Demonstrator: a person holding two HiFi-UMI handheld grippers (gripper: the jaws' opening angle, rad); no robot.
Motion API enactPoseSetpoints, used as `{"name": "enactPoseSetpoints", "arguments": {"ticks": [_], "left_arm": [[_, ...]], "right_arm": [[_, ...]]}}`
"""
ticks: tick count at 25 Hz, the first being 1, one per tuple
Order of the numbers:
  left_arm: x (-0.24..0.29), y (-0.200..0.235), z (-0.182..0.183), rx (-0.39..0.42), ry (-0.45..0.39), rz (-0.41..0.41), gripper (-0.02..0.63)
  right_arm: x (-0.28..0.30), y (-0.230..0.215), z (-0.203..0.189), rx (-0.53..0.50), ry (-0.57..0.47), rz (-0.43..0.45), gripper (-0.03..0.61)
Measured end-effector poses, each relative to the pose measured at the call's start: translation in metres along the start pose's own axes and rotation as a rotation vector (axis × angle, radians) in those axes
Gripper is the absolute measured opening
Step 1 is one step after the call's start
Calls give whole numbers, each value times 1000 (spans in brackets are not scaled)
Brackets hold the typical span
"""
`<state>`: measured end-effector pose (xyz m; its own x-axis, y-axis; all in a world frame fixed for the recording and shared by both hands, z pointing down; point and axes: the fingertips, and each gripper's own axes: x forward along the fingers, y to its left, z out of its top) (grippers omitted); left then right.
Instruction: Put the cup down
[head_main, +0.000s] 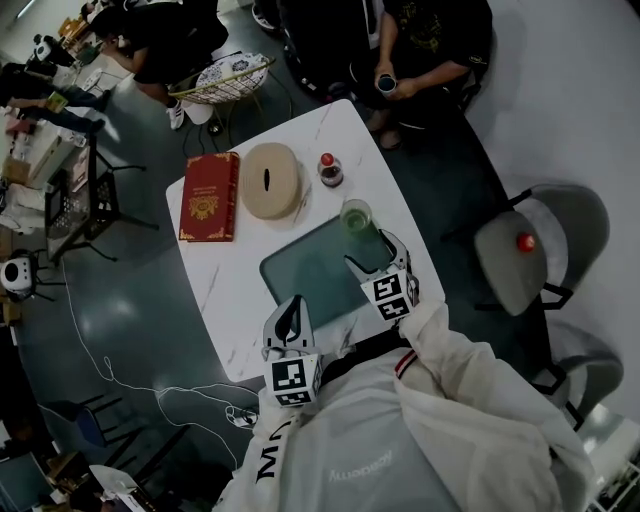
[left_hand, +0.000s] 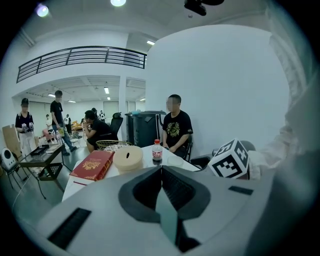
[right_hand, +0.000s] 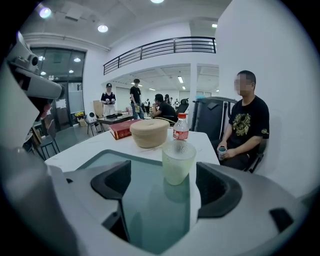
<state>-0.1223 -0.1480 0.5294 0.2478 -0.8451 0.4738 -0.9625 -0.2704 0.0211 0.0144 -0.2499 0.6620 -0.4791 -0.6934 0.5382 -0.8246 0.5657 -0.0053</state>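
Note:
A translucent pale-green cup stands upright on the far right corner of a dark green glass mat on the white table. My right gripper sits just behind the cup, open wide. The cup stands between and a little ahead of its fingers and touches neither. My left gripper hovers at the table's near edge, left of the mat, shut with nothing in it.
Beyond the mat lie a red book, a round beige lidded box and a small red-capped bottle. A person sits at the far corner. Grey chairs stand to the right.

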Motion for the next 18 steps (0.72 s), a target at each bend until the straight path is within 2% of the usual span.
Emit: {"name": "enactPoseSetpoints", "arguments": {"ticks": [4,9,18], "left_arm": [[-8,-4,1,13,-17,-25,12],[-21,-5,-2,22,-32,-47,12],[-49,-2,-11,28,-52,-64,12]], "right_arm": [[-15,4,6,-13,-40,-23,411],[-30,14,4,-5,-39,-41,409],[-59,41,6,24,-54,-52,331]]}}
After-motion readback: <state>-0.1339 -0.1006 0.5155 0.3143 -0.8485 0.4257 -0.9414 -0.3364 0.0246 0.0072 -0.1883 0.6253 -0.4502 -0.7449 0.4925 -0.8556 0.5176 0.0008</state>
